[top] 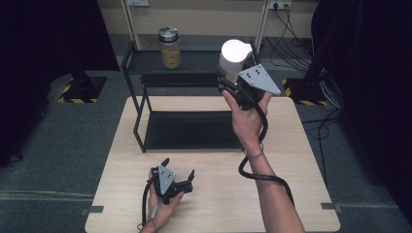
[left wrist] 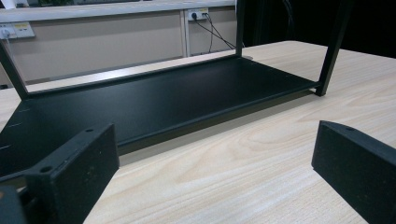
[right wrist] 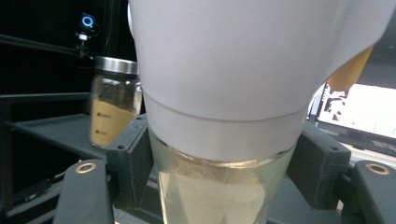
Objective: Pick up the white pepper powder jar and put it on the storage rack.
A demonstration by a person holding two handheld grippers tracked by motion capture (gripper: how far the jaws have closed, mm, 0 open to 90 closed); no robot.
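1. Table (top: 291, 160): light wood-grain top, rounded corners, on grey floor. Near half bare.
2. Black metal rack (top: 145, 63): two-tier, on far-left part of table. Lower shelf (left wrist: 154, 102) flat, matte black, sits on the tabletop; upper shelf carried on thin black posts.
3. Right forearm comes up from bottom edge, hand raised over far-right of table near the rack's right end. Black cable trails from gripper down along the wrist.
4. Right gripper (top: 238, 80): grey three-cornered plate on top. Jaws closed partway against the glass body of a white-lidded jar (top: 233, 56), one pad each side, just below the lid. In right gripper view the jar (right wrist: 224, 93) stands upright between the pads; beige powder inside, lid large & white.
5. Held jar is lifted off the table, at abt the level of the upper shelf, near its right end; contact w/ shelf can't be told.
6. Second jar (top: 169, 47): glass, metal lid, tan powder, upright on upper shelf, left of held jar & well apart.
7. Left gripper (top: 179, 180): in left hand, low over near-left table. Jaws spread wide, nothing between them; left gripper view has bare wood betw. the two pads, rack beyond.
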